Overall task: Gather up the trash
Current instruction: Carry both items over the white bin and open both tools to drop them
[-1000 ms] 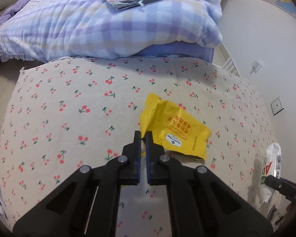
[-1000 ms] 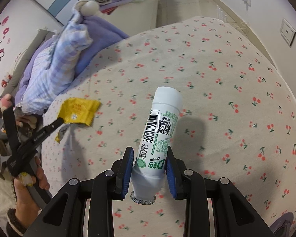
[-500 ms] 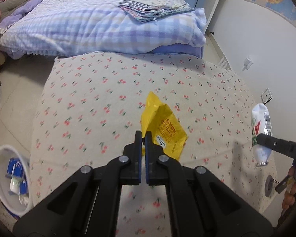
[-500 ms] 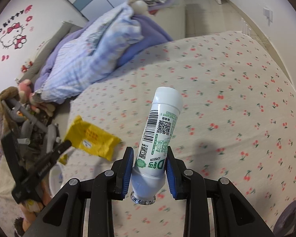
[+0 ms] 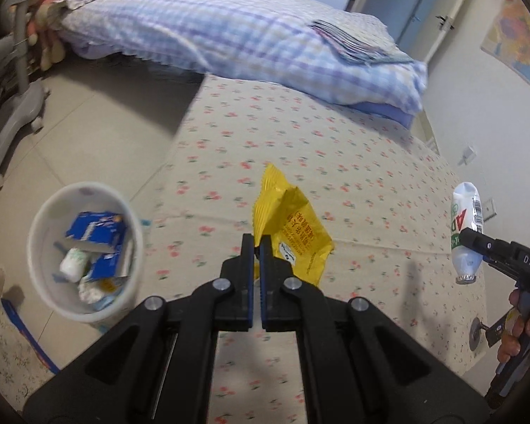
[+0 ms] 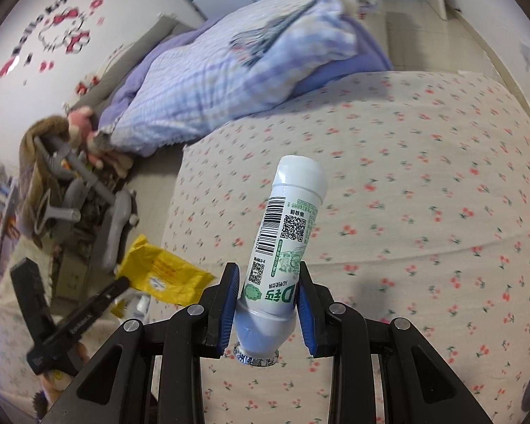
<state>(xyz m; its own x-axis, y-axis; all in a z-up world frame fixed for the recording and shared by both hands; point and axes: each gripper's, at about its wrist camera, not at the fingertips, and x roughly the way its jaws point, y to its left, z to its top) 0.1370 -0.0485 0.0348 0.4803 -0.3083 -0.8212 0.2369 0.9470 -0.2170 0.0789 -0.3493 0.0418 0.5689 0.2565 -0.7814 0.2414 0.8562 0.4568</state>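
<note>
My left gripper (image 5: 257, 243) is shut on a corner of a yellow snack wrapper (image 5: 293, 233), which hangs in the air over the edge of the cherry-print bed (image 5: 353, 183). A white bin (image 5: 84, 247) with blue cartons and other trash stands on the floor at the lower left. My right gripper (image 6: 268, 282) is shut on a white drink bottle (image 6: 286, 236) with a green label, held neck down above the bed (image 6: 424, 212). The same bottle (image 5: 465, 226) shows at the right edge of the left wrist view, and the wrapper (image 6: 162, 272) at the left of the right wrist view.
A checked purple quilt (image 5: 229, 31) with folded cloth on top lies at the far end of the bed. A grey wheeled stand (image 5: 10, 113) with plush toys is on the tiled floor at left. A blue strip (image 5: 28, 332) lies on a patterned mat below the bin.
Both grippers rose off the bed and swung left toward its edge, carrying wrapper and bottle. The bin came into the left wrist view. Neither grip changed.
</note>
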